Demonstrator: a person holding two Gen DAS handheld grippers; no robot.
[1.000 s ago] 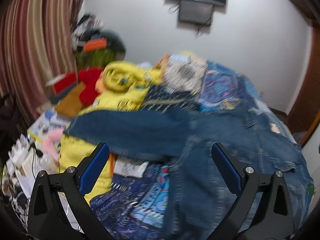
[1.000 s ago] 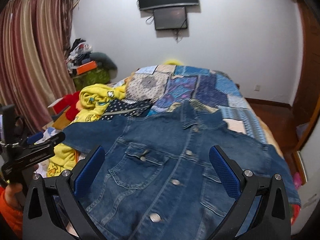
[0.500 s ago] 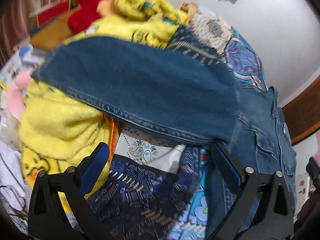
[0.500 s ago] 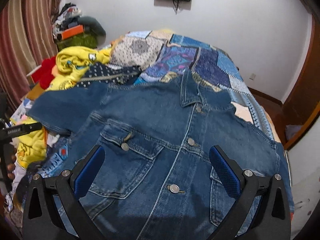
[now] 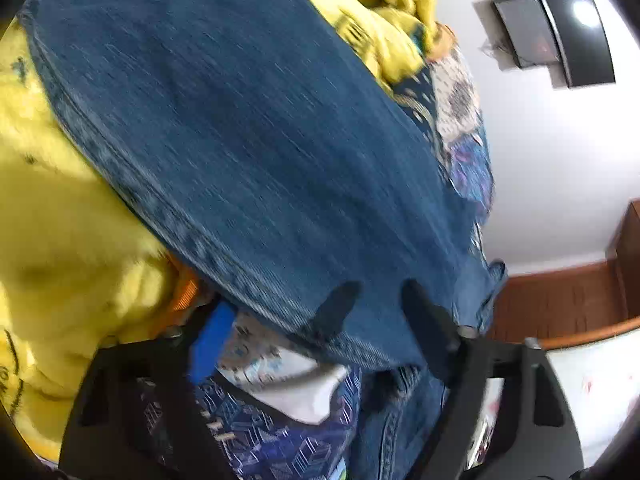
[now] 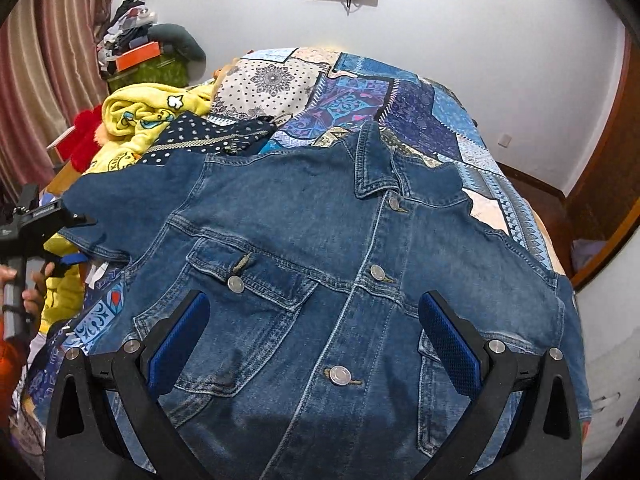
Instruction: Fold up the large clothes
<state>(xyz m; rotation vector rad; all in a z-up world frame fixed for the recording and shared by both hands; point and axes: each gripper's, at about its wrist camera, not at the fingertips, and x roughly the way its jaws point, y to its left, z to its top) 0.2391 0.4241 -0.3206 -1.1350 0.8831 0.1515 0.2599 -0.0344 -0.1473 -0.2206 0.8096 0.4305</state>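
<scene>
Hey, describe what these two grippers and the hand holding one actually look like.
Both are black plastic frames with triangular cutouts, silver screw heads and two fingers lined with blue textured pads: right gripper, left gripper. The left one carries small white lettering, and a bare hand with an orange sleeve grips its handle.

Right gripper point(image 6: 314, 336): black angular frame, silver screws, blue textured pads point(image 6: 448, 338). Left gripper point(image 6: 60, 240): black body, white lettering, blue pad. Bare-skinned left hand point(image 6: 30, 288), orange sleeve point(image 6: 10, 364).
</scene>
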